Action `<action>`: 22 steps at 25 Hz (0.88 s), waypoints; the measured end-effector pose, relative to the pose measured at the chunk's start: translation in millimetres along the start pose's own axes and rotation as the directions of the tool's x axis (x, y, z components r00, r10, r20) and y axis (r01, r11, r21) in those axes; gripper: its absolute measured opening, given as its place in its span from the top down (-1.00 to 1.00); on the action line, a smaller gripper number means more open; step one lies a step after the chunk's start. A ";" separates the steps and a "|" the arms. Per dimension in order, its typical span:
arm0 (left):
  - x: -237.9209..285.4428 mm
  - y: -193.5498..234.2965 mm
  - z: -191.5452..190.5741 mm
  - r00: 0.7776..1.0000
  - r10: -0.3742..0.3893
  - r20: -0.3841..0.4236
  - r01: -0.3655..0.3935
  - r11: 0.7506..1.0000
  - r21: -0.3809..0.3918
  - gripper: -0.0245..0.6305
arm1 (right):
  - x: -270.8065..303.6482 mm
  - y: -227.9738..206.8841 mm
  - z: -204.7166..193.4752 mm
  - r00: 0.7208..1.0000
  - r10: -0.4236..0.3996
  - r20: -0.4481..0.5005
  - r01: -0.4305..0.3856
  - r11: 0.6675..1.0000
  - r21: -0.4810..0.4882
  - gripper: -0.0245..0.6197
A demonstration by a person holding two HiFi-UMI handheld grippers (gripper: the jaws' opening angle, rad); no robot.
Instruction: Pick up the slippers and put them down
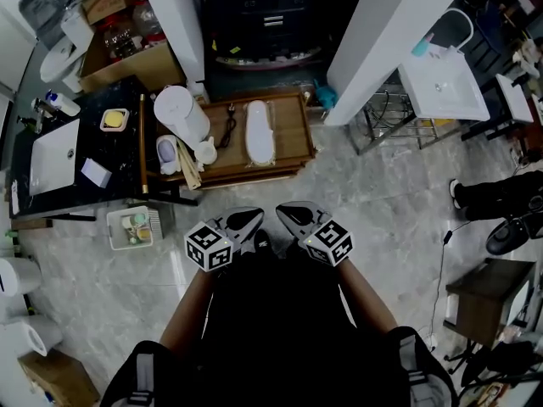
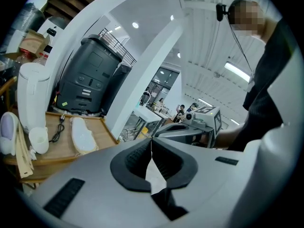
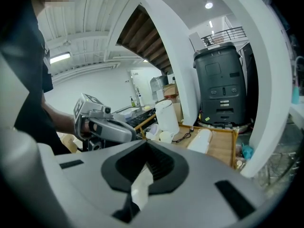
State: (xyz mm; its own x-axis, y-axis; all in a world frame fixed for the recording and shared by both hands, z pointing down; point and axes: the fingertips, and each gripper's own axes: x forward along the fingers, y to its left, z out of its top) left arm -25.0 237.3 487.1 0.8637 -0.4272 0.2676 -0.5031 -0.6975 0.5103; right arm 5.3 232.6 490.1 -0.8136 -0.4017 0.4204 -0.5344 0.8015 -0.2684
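Grey marble-patterned floor tiles run up to a low wooden surface (image 1: 293,117) with a raised rim. On it one white slipper (image 1: 257,131) lies flat and lengthwise, just beside a coiled black cable (image 1: 227,130) and near a tall white jug (image 1: 181,113). No second slipper can be made out for certain. The left gripper (image 1: 242,220) and right gripper (image 1: 293,214) sit close to the person's body, well short of the slipper, each with its ribbed black jaws pressed together on nothing. The slipper looks light, soft and bendable, with a smooth, faintly textured skin. It would probably sag if pinched at one tip, so the side edge near its middle seems the surer hold.
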 end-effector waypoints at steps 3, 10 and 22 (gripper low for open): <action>-0.2 2.8 0.1 1.000 0.003 -0.002 -0.003 1.000 -0.007 0.89 | 4.2 -3.1 2.2 1.000 0.004 -0.004 -0.004 1.000 0.000 0.90; 3.7 15.9 7.0 0.998 0.057 0.012 -0.056 0.998 -0.031 0.89 | 12.6 -18.0 7.8 0.998 0.056 -0.023 -0.056 0.998 -0.009 0.90; 33.6 47.5 41.1 0.978 0.200 0.056 -0.195 0.977 -0.089 0.89 | 32.9 -70.3 37.7 0.978 0.201 -0.051 -0.204 0.978 -0.048 0.90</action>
State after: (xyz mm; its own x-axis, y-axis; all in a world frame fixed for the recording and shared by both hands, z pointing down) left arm -21.2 166.1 486.8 0.7423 -0.5899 0.3178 -0.6569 -0.5472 0.5187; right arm 7.5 146.3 490.1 -0.8919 -0.2090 0.4011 -0.3458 0.8868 -0.3068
